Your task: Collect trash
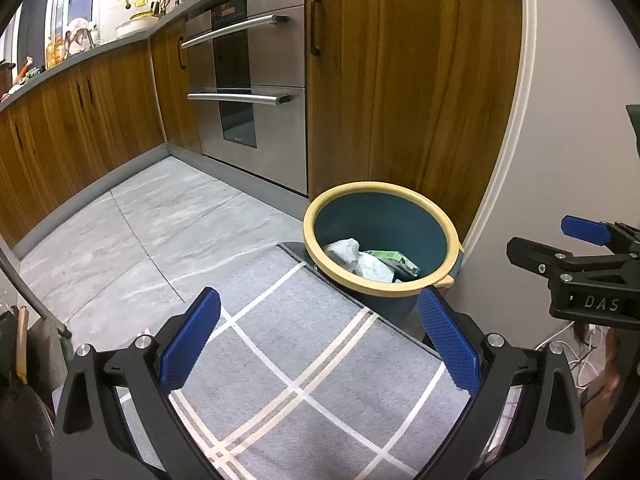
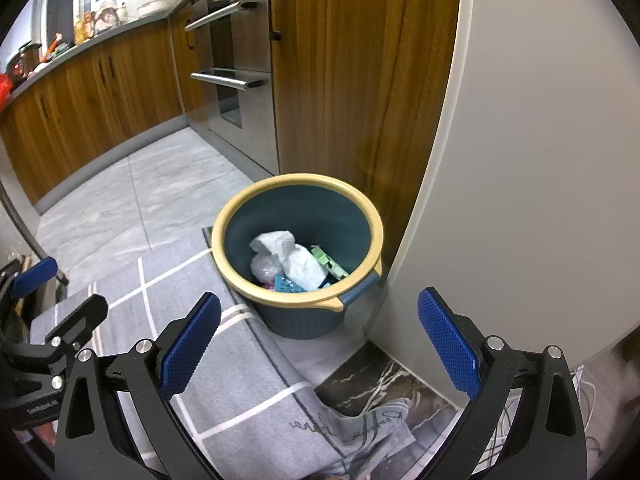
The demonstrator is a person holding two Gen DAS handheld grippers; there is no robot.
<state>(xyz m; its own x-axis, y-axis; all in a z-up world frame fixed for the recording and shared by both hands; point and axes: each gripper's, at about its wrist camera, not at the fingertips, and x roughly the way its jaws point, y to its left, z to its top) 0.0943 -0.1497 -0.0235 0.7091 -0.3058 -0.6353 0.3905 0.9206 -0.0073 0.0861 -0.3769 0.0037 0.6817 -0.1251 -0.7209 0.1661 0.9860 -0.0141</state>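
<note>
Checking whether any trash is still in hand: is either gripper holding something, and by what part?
Nothing is held. The left gripper and right gripper are both open and empty above the grey checked mat, near the yellow-rimmed blue bin.

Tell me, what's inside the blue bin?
The bin holds crumpled white paper, a green packet and a blue plastic piece. Anything beneath them is hidden.

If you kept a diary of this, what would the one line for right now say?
left gripper: open, empty | right gripper: open, empty | trash bin: upright by wall, holds crumpled paper
</note>
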